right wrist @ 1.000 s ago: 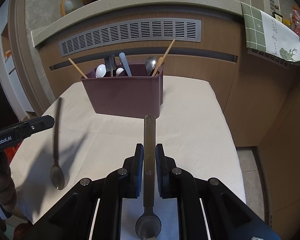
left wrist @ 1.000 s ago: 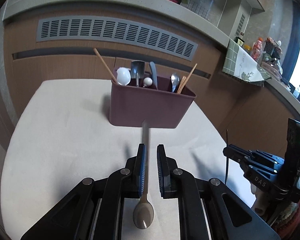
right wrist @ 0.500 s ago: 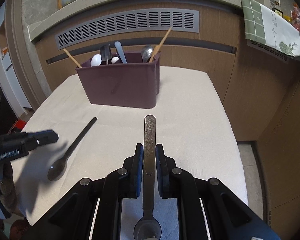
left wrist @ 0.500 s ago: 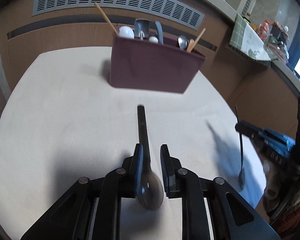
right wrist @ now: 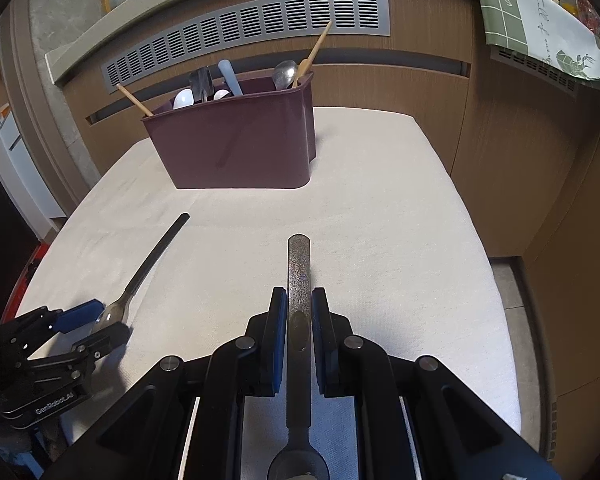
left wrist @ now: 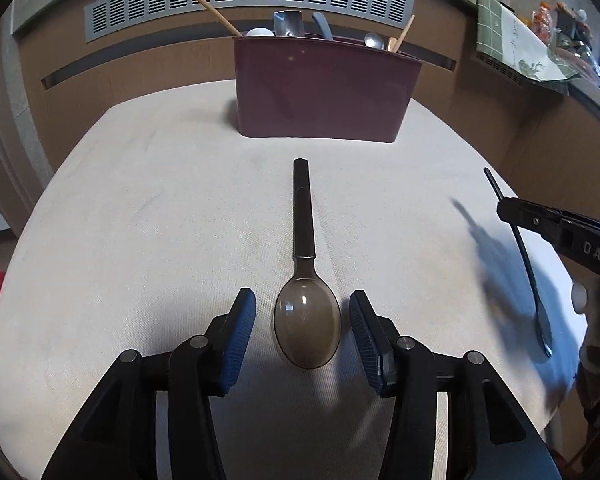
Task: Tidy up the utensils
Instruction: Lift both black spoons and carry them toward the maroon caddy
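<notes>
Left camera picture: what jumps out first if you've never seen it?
A dark spoon lies flat on the white table, its bowl between the open blue pads of the left hand-held gripper. Behind it stands a maroon caddy full of utensils. The right hand-held gripper pinches a speckled spoon.

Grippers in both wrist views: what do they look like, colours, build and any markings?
Both match: matte black angular linkage arms with round silver pivot pins, ending in flat fingers faced with ribbed blue pads. Seen from the right wrist, the left gripper carries white "GenRobot.AI" lettering on its body. Seen from the left wrist, the right gripper shows white letters "DAS". No cables or sleeves are visible.
</notes>
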Motion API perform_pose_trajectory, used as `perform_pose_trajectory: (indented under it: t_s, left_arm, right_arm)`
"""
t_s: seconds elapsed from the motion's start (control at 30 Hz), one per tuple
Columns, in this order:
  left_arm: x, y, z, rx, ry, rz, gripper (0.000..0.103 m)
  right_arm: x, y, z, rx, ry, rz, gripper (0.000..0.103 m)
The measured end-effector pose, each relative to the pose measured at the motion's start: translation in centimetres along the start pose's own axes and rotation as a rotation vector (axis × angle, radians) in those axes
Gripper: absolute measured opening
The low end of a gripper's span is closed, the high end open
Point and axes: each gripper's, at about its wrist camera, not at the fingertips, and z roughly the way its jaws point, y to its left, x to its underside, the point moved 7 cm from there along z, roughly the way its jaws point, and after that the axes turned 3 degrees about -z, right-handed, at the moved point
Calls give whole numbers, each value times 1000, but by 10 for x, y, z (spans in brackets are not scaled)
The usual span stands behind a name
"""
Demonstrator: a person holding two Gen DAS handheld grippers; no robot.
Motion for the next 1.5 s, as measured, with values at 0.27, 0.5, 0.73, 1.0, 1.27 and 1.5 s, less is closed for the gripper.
perform_pose_trajectory:
  t_s: [0.27, 0.5, 0.73, 1.0, 1.27, 1.5]
  left_arm:
    - [-4, 7, -6, 10, -42, -17, 34]
    - [-35, 17, -48, 39, -236, -32, 34]
    - [-63, 20, -73, 58, -318, -31, 33]
    - [-78, 19, -90, 71, -347, -26, 33]
    - [-82, 19, -88, 61, -337, -25, 19]
    - [-76, 26, -86, 69, -313, -29, 10]
  right_arm:
    - [3, -1, 4, 0, 16, 9, 11]
    - [-2, -1, -1, 9, 0, 0, 11]
    - [-14, 2, -11, 18, -43, -15, 11]
    - [-23, 5, -19, 24, -81, -32, 11]
    - [-31, 1, -24, 34, -105, -23, 11]
    - [-26, -2, -19, 34, -83, -15, 11]
